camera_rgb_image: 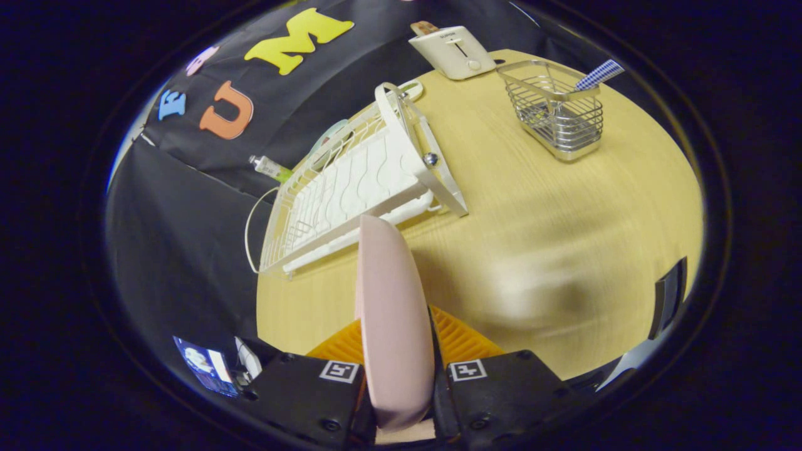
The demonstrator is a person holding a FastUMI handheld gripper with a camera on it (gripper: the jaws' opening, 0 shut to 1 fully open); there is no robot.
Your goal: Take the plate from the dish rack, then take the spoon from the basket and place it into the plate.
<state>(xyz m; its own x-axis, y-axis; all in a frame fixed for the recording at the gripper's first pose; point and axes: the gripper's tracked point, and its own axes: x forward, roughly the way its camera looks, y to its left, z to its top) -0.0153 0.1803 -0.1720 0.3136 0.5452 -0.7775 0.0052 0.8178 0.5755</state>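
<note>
Fingers (351, 341) of the gripper (401, 351) are clamping a pink plate (391, 313) from both sides, holding it edge-on so that its rim is rising up between them and reaching toward the dish rack (357, 181) just ahead. Nothing is standing between the plate and the bare stretch of table (532, 219) beside it.

Beyond the plate's upper edge, the white dish rack is lying across the table near its far side, tilted in the view, with a pale green item (329, 139) sitting at its back; what that item is cannot be told. A small tube with a green end (270, 169) is poking out just beside the rack against the dark cloth wall (188, 250).

Farther off and well apart from the rack, a wire basket (556, 113) is standing on the table, with the blue-checked handle of the spoon (599, 74) sticking out of its top. Near the basket, at the table's far edge, a white toaster (452, 51) is standing with a slice of toast (424, 27) showing in its slot.

Light wood is covering the round table, and part of it is looking blurred. Black cloth is hanging behind it.
</note>
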